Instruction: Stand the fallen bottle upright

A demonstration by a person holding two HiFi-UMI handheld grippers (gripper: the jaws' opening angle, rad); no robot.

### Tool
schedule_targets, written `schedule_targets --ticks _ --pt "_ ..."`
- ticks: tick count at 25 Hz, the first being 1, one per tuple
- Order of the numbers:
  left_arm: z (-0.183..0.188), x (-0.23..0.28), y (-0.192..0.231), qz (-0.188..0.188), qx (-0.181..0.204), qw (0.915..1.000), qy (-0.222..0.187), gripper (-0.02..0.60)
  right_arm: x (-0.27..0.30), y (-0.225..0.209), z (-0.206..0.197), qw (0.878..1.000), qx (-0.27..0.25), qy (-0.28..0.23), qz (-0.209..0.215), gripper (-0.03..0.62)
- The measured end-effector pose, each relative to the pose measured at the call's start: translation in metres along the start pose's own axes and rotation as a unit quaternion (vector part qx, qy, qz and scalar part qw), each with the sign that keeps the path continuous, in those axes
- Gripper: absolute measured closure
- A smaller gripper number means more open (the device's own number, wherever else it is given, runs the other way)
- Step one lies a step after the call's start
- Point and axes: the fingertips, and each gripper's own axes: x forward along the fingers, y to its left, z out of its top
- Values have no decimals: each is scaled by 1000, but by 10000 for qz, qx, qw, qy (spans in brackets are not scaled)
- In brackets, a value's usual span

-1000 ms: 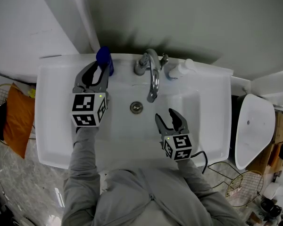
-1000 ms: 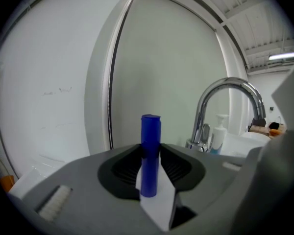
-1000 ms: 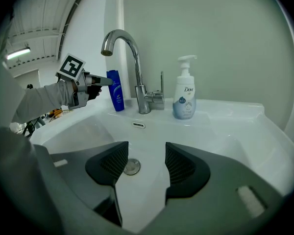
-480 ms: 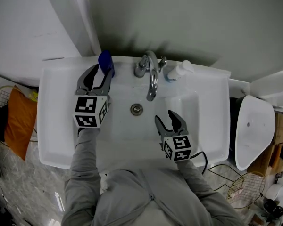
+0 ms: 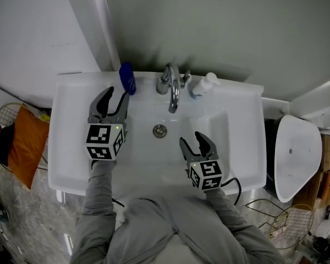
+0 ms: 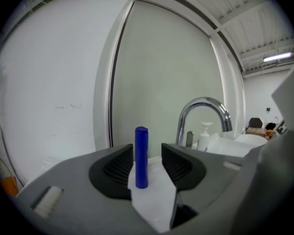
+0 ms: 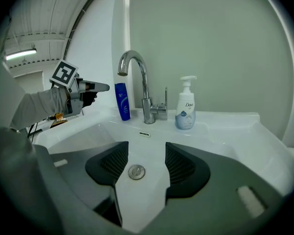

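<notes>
A blue bottle [image 5: 127,78] stands upright on the sink's back ledge, left of the faucet [image 5: 173,87]. My left gripper [image 5: 114,95] sits just in front of it, jaws opening. In the left gripper view the bottle [image 6: 141,156] shows in the gap beyond the pads, which do not press on it. My right gripper [image 5: 192,140] hangs open over the basin with nothing in it. The right gripper view shows the bottle [image 7: 121,101] upright, with the left gripper [image 7: 88,88] off to its left.
A white soap pump bottle [image 5: 201,85] stands right of the faucet on the ledge. The drain [image 5: 160,130] lies mid-basin in the white sink [image 5: 71,147]. An orange bag [image 5: 25,144] is on the floor at left and a white fixture [image 5: 297,147] at right.
My left gripper has drawn back from the blue bottle, and its jaws have come off it. The bottle stays upright on the ledge. The right gripper rose slightly.
</notes>
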Motion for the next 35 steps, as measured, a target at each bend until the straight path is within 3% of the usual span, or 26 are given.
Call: schedule_targets --ticks 8,16,29,35 --pt "15 -53 -21 0 219 9996 -159 388 -28 -1 -1 9998 72 -181 -19 358" --pt "16 -105 -37 56 36 9987 -512 388 -54 -5 -4 9992 127 -368 -78 358" --pt "-34 -136 -76 138 187 9997 -104 388 -76 -4 4 9973 188 -701 -103 358" --pt "-39 -138 -86 199 318 9993 -64 388 -80 2 12 9968 140 -785 -91 358"
